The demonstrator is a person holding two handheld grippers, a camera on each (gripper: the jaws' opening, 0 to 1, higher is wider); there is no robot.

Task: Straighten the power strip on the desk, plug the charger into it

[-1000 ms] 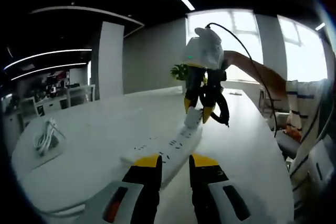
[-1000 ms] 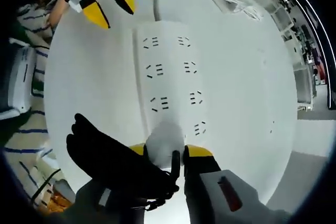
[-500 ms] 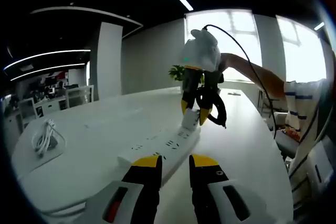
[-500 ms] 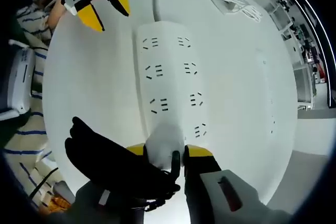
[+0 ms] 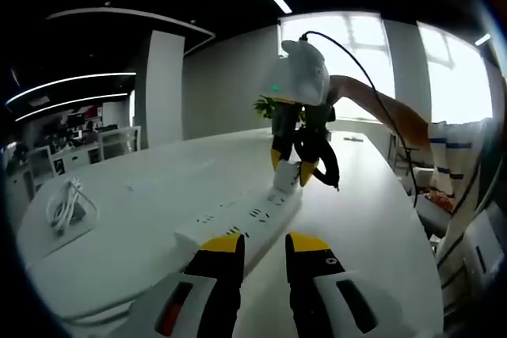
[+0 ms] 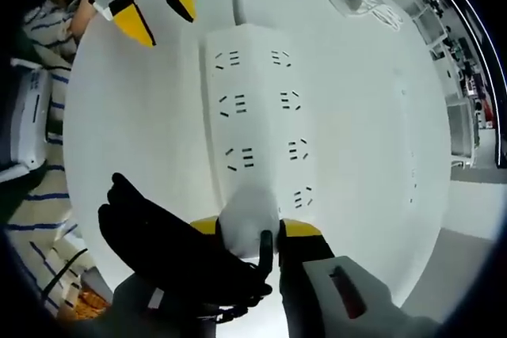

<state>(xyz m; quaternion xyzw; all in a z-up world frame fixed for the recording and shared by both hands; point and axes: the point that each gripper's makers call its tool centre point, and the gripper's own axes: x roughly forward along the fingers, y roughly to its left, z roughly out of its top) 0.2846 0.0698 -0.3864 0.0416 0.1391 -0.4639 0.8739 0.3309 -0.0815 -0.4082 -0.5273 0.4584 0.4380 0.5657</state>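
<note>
Left tool (image 5: 262,244) hangs low over my white round surface (image 5: 142,219), its yellow-tipped jaws spread apart with nothing between them; I also see it from the right gripper view at the upper left (image 6: 155,7), just beside the near end of the long white plastic power strip (image 6: 257,108) but apart from it. From the left gripper view I see the coiled white cable (image 5: 67,206) lying on a flat white pad well off to the left, then the power strip (image 5: 238,223) running away from my left tool across the middle of the surface. At the strip's far end my right tool (image 5: 288,170) stands above it, jaws pointing down and pinching the small white block-shaped charger (image 5: 286,176), which sits against the strip's last socket; I cannot tell whether its pins are fully in. A black cable loops beside that tool. In the right gripper view the right tool (image 6: 250,232) presses on the charger (image 6: 249,215) at the lower end of the strip, with a black strap draped to its left. A person's striped sleeve (image 5: 459,156) shows at the far right.
</note>
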